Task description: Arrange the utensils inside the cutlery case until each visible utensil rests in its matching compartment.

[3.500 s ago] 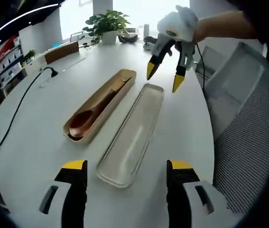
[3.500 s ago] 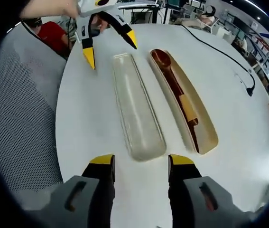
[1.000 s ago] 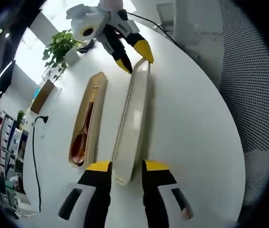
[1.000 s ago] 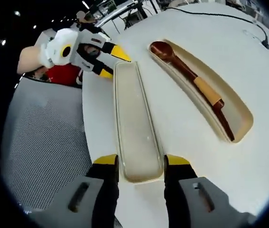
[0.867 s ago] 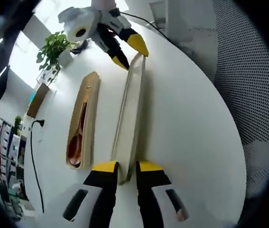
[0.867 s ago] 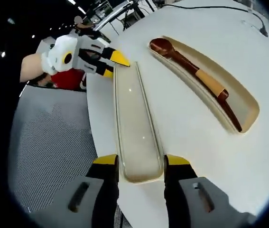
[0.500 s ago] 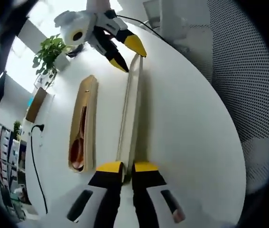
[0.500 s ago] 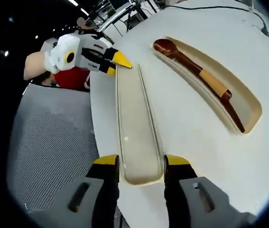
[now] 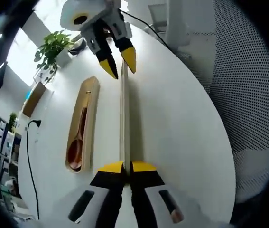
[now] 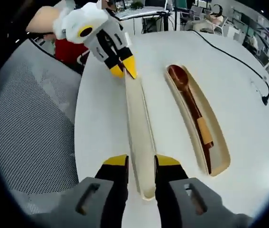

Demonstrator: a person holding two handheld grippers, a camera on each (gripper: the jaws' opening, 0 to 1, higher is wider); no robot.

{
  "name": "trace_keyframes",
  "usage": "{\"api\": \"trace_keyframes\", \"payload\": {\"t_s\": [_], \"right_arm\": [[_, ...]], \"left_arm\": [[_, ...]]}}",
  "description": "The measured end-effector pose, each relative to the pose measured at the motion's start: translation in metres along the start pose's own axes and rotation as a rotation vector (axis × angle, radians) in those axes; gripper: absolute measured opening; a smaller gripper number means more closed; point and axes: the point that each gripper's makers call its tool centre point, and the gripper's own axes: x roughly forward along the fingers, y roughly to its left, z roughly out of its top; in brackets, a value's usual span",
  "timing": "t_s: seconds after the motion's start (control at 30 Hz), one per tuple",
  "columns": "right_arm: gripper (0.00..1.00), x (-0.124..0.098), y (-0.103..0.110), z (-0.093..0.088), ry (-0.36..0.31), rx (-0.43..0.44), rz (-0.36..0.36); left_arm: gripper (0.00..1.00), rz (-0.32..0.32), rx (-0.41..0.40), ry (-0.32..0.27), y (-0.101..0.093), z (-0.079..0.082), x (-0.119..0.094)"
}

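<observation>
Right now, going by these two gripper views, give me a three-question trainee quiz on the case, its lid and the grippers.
1. True or false: the wooden spoon lies inside the tan case.
2. What does each gripper clamp? A. the spoon; B. one end of the translucent lid; C. the black cable.
3. Fill in: the lid is tipped up on its ____ rather than lying flat on the white table.

Key: 1 true. 2 B: the left gripper and the right gripper each hold an opposite end. 3 edge.
</observation>
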Motion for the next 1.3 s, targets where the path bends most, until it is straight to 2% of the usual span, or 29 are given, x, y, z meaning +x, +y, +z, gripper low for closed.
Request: {"api": "trace_keyframes", "payload": {"t_s": [0.07, 0.1, 0.13, 0.17, 0.23, 0.4, 0.43, 0.57, 0.7, 0.73, 0.77, 0.87, 0.93, 0.97, 1.03, 1.07, 1.13, 1.17, 1.2, 1.3], "right_arm": [[0.15, 0.0, 0.001, -0.004, 0.014, -0.026, -0.004], [0.06, 0.0, 0.003, -0.005, 0.018, -0.032, 0.003], [0.04, -0.002, 0.001, 0.002, -0.026, -0.138, -0.004], [0.03, -0.005, -0.001, 0.002, -0.024, -0.14, -0.021], [0.01, -0.008, -0.001, -0.001, -0.004, -0.122, -0.017], [0.01, -0.009, -0.001, -0.006, 0.013, -0.13, 0.003], [0.01, -0.009, -0.001, -0.007, 0.018, -0.131, 0.007], [0.01, -0.009, -0.001, -0.009, 0.028, -0.124, 0.016], [0.02, -0.009, -0.001, -0.01, 0.052, -0.156, -0.009], [0.03, -0.01, -0.003, -0.01, 0.053, -0.152, -0.026], [0.03, -0.011, -0.006, -0.01, 0.055, -0.142, -0.048], [0.05, -0.016, -0.011, -0.009, 0.042, -0.121, -0.086], [0.06, -0.02, -0.014, -0.001, -0.008, -0.117, -0.123], [0.09, -0.024, -0.018, 0.004, -0.035, -0.129, -0.161], [0.2, -0.029, -0.022, 0.011, -0.054, -0.199, -0.222], [0.23, -0.032, -0.02, 0.015, -0.054, -0.228, -0.245], [0.25, -0.036, -0.02, 0.023, -0.066, -0.298, -0.293], [0.29, -0.038, -0.02, 0.026, -0.071, -0.327, -0.312], [0.35, -0.038, -0.018, 0.029, -0.066, -0.359, -0.331], [0.56, -0.036, -0.015, 0.035, -0.048, -0.446, -0.377]], "left_arm": [[0.05, -0.004, -0.023, -0.006, -0.001, 0.0, -0.001], [0.05, -0.009, -0.039, -0.01, -0.001, 0.0, -0.001], [0.05, -0.014, -0.045, -0.007, -0.002, -0.001, -0.002], [0.05, -0.016, -0.045, -0.012, -0.003, 0.001, -0.002], [0.05, -0.027, -0.095, -0.029, -0.004, 0.005, -0.003], [0.05, -0.035, -0.095, -0.039, -0.007, 0.007, -0.002], [0.05, -0.053, -0.125, -0.045, -0.009, 0.008, -0.002], [0.05, -0.08, -0.139, -0.043, -0.012, 0.009, -0.002], [0.04, -0.111, -0.186, -0.051, -0.014, 0.011, -0.004], [0.04, -0.119, -0.206, -0.06, -0.015, 0.012, -0.004], [0.05, -0.134, -0.269, -0.079, -0.017, 0.014, -0.005], [0.04, -0.176, -0.346, -0.108, -0.021, 0.021, -0.007], [0.04, -0.193, -0.409, -0.138, -0.022, 0.028, -0.008], [0.04, -0.208, -0.466, -0.163, -0.022, 0.033, -0.01], [0.04, -0.232, -0.563, -0.191, -0.022, 0.04, -0.013], [0.04, -0.234, -0.58, -0.221, -0.019, 0.045, -0.014], [0.04, -0.25, -0.623, -0.238, -0.018, 0.048, -0.015], [0.04, -0.265, -0.655, -0.245, -0.019, 0.049, -0.016], [0.04, -0.292, -0.719, -0.269, -0.019, 0.055, -0.017], [0.04, -0.333, -0.838, -0.321, -0.016, 0.064, -0.021]]}}
